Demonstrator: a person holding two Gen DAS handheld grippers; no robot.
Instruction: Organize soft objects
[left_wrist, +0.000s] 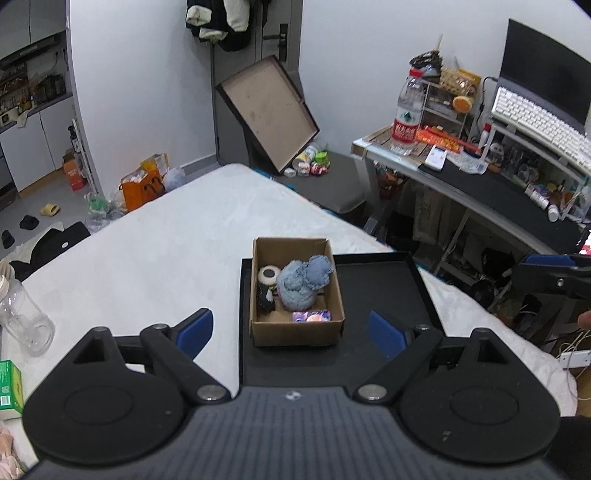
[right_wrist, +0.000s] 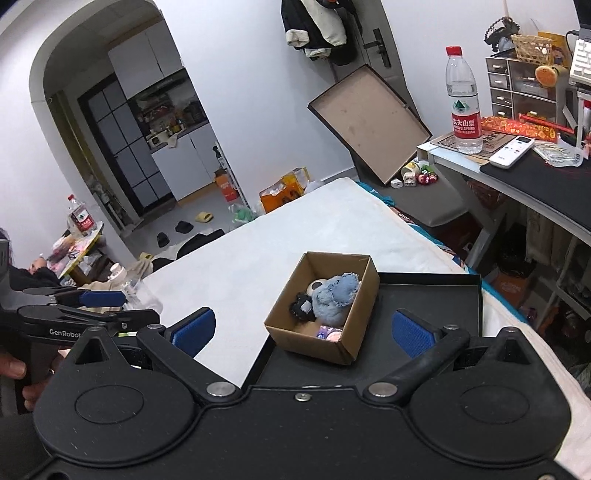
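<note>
A small cardboard box (left_wrist: 295, 334) (right_wrist: 310, 343) stands on the left part of a black tray (left_wrist: 380, 288) (right_wrist: 424, 299) on the white bed. Inside it lie a blue plush toy (left_wrist: 303, 284) (right_wrist: 334, 299), a black-and-white plush toy (left_wrist: 267, 288) (right_wrist: 303, 308) and a small purple-pink item (left_wrist: 312, 316) (right_wrist: 328, 334). My left gripper (left_wrist: 291, 328) (right_wrist: 138, 306) hovers open just in front of the box, holding nothing. My right gripper (right_wrist: 303, 332) (left_wrist: 532, 271) is open and empty too, a little back and to the right of the box.
The white bed (left_wrist: 166, 258) spreads left and ahead. A clear plastic bottle (left_wrist: 26, 317) and a green carton (left_wrist: 9, 384) lie near its left edge. A cluttered desk (right_wrist: 517, 177) with a water bottle (right_wrist: 463, 103) stands right. A large flat box (left_wrist: 269, 114) leans against the door.
</note>
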